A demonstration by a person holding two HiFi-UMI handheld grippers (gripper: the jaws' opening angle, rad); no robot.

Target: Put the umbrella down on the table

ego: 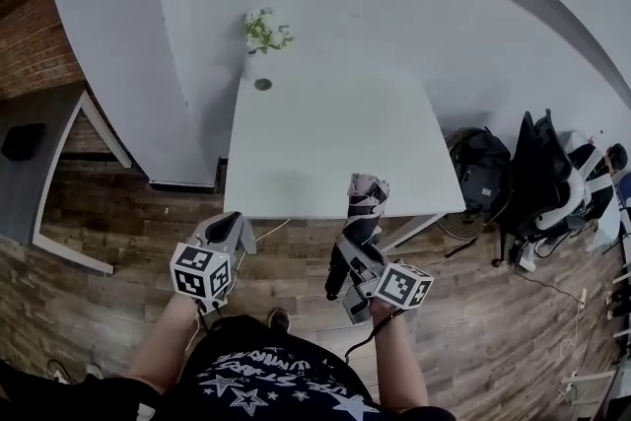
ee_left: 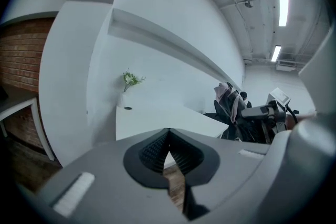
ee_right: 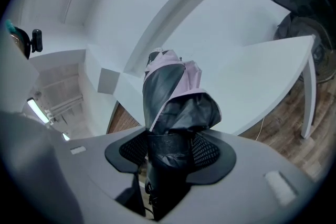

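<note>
A folded umbrella (ego: 361,212), black with pale pink panels, is held in my right gripper (ego: 357,253). The jaws are shut on its lower black part, just below the strap. Its top end reaches over the near edge of the white table (ego: 325,143). In the right gripper view the umbrella (ee_right: 170,97) stands up between the pads of the right gripper (ee_right: 170,150), with the table (ee_right: 262,71) beyond it. My left gripper (ego: 235,226) hovers off the table's near left corner. In its own view the left gripper (ee_left: 168,150) is shut with nothing between its pads, and the table (ee_left: 152,115) lies ahead.
A vase with a green plant (ego: 262,33) and a small dark round thing (ego: 263,85) sit at the table's far end. A backpack (ego: 480,168) and a chair draped with dark clothes (ego: 547,177) stand to the right. A grey desk (ego: 39,163) and a brick wall (ego: 35,44) are on the left.
</note>
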